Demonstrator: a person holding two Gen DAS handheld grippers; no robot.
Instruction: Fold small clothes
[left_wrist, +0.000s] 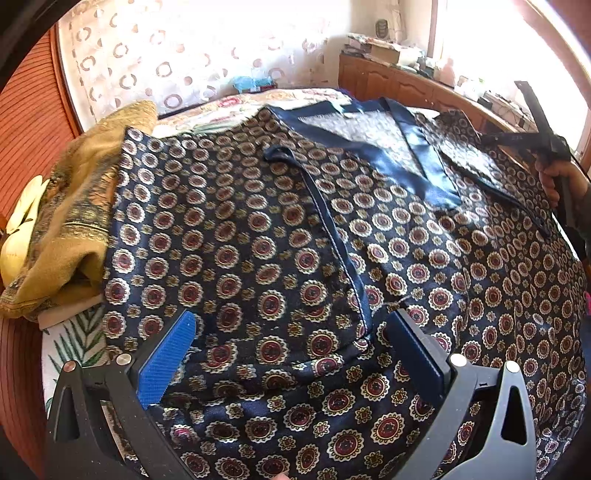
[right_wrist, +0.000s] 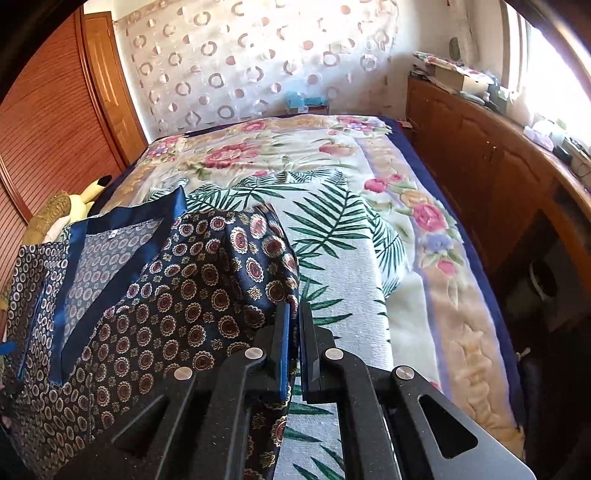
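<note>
A: Garment (left_wrist: 280, 229), navy with medallion print, is lying spread across the bed (right_wrist: 369, 266). Plain blue lining is showing near the collar.

B: Right gripper (right_wrist: 295, 354)?

A: Jaws pressed together, pinching the garment's right edge. Cloth is running down between the pads and hanging below them.

B: Left gripper (left_wrist: 291, 354)?

A: Jaws spread, hovering over the near part of the cloth beside a stitched seam. Gripping nothing, as far as the view is showing.

B: Step in hand?

A: I'm judging it as the start of a side fold, the right edge being carried over toward the middle. To do it well: keep the pinch firm, since the fabric is looking slippery; lift just enough to clear the bed; lay the edge parallel to the seam. The left gripper could be pinning the near cloth so the body isn't sliding along.

B: Anything crowding it?

A: Mustard cloth (left_wrist: 70, 229) is bunched at the garment's left edge, touching it. It may be snagging a fold from that side.

B: Labels, writing?

A: Small pale tag on the lining, too small to read. No brand is showing.
</note>
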